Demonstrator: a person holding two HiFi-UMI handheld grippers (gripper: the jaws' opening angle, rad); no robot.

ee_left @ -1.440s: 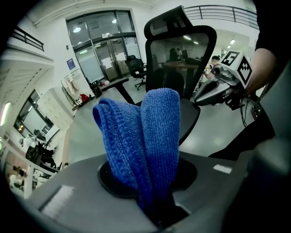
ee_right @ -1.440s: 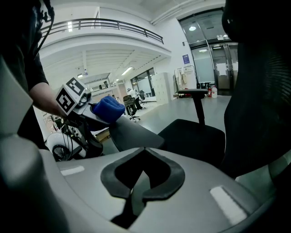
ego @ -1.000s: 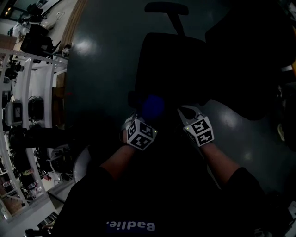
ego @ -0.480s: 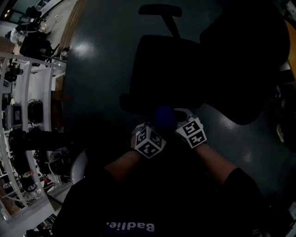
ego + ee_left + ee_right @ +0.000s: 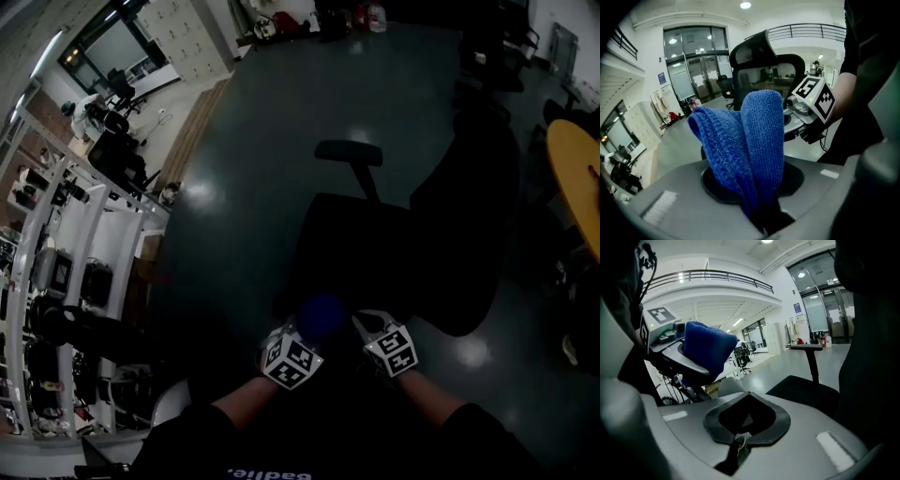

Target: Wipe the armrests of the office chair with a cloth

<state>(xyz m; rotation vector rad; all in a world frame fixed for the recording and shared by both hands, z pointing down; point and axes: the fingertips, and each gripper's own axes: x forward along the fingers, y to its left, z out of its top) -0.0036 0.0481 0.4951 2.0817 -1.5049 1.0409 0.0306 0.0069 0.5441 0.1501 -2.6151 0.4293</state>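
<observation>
We hold the blue cloth pinched in our L gripper, the cloth standing up just left of our R gripper, whose jaws are pressed together w/ nothing between. Beyond both: the office chair, one armrest furthest off.

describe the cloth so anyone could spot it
Find the black office chair on the dark floor, then the left gripper at its near edge. Its jaws pinch a folded blue microfibre cloth, the only bright blue thing among black and grey.
</observation>
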